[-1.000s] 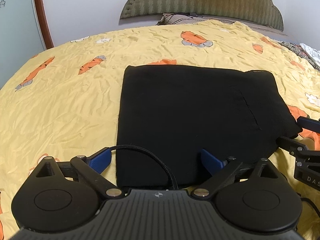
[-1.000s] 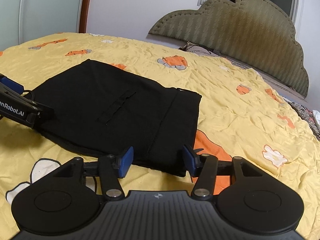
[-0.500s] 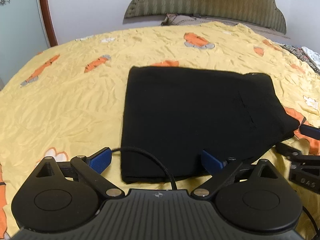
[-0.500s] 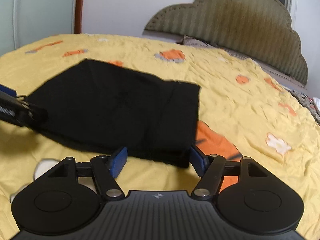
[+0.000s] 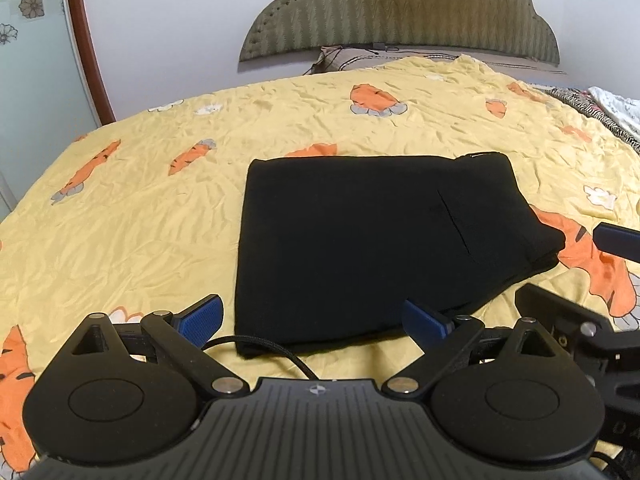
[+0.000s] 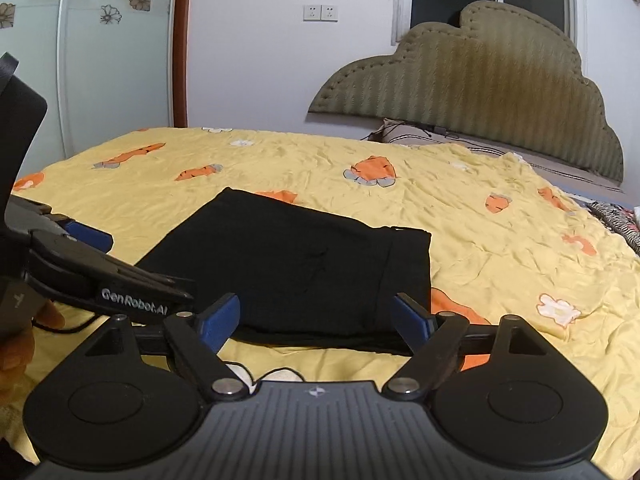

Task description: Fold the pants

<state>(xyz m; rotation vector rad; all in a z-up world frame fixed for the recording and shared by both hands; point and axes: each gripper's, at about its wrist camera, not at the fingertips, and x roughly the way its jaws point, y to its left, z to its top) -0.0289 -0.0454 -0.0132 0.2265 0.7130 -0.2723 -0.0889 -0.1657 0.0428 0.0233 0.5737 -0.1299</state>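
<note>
Fingers on the right gripper [image 6: 316,320] have just been opening and now stand wide apart with nothing pinched between them; the left gripper [image 5: 316,318] is spread open too. Both have backed off since a second ago, so the fold looks finished. Beyond the tips, mid-frame, the pants [image 5: 380,248] lie as a flat black square on the yellow bedspread [image 5: 140,216], untouched.
</note>
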